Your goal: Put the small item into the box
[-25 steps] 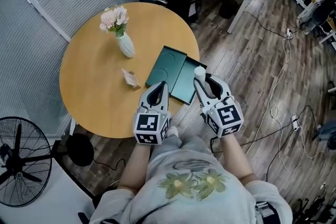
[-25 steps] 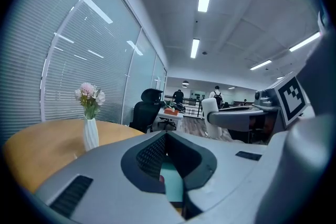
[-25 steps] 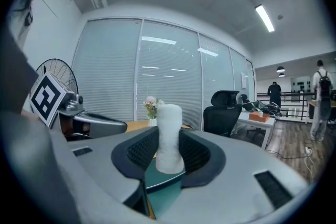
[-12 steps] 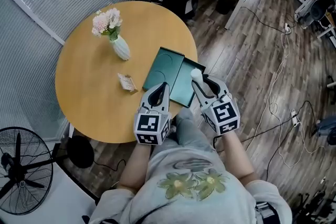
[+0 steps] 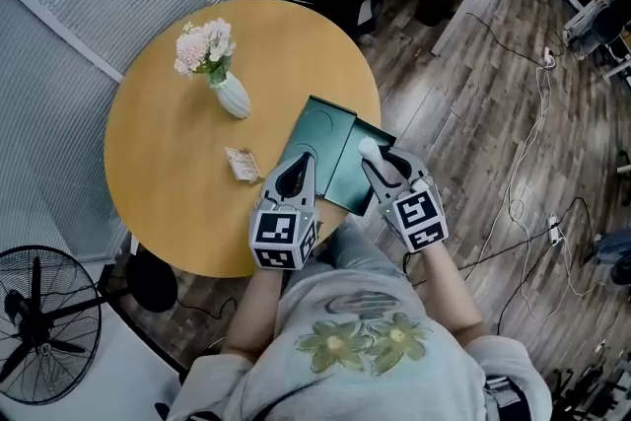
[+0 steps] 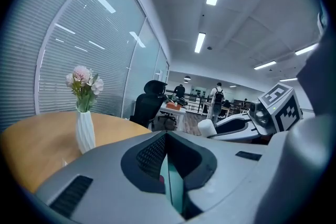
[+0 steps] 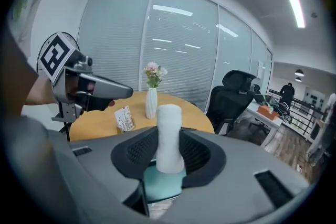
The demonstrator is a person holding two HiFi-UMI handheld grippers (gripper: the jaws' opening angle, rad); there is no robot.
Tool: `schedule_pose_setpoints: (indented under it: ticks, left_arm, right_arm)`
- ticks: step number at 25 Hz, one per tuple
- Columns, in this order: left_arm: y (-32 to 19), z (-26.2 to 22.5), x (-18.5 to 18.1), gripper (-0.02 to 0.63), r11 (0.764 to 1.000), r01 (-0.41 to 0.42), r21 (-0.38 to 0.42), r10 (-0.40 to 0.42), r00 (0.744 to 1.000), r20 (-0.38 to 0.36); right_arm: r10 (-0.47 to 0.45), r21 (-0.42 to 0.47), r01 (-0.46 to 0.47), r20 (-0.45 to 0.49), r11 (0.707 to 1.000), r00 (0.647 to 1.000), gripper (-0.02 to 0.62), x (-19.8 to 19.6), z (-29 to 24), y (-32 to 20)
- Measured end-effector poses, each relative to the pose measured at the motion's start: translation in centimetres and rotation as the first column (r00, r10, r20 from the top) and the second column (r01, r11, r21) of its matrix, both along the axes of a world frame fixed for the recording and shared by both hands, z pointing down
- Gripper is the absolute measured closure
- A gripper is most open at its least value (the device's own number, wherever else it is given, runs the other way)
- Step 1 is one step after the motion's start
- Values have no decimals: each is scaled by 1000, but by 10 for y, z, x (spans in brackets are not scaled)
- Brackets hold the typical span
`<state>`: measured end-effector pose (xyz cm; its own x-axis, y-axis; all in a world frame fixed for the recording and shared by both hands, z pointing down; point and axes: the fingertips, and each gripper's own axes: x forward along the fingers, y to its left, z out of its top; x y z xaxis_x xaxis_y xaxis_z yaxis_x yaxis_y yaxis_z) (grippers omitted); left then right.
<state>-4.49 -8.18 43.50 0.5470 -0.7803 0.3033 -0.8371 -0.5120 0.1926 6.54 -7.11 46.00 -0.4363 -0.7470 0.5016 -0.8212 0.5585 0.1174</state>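
Both jaws of our right gripper (image 5: 376, 158) pinch the white roll (image 7: 169, 134) upright, ready for the green box (image 5: 325, 128); our left gripper (image 5: 299, 168) is pressed together, empty.

Masked by left hand-held gripper (image 5: 300, 163) and right hand-held gripper (image 5: 377, 157): near edge of box (image 5: 327, 141). Illegible: packet (image 5: 243, 165) print. Cropped at left: fan (image 5: 44, 328).

White cylinder (image 7: 169, 134) upright in right claw (image 7: 169, 153)

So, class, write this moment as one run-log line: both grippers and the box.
right gripper: shut on white cylinder | left gripper: shut, empty | green box: open, cylinder not inside
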Motion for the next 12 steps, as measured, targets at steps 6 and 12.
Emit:
schedule_pose_setpoints:
  ticks: [6, 12]
  left_arm:
    - [-17, 8, 11, 604, 999, -45, -13, 46, 999, 2]
    - [-32, 21, 13, 604, 998, -51, -42, 51, 999, 1]
  right_arm:
    - [-32, -35, 30, -58, 999, 998, 459, 3, 15, -21]
    - [-52, -74, 45, -91, 996, 994, 459, 4, 33, -34]
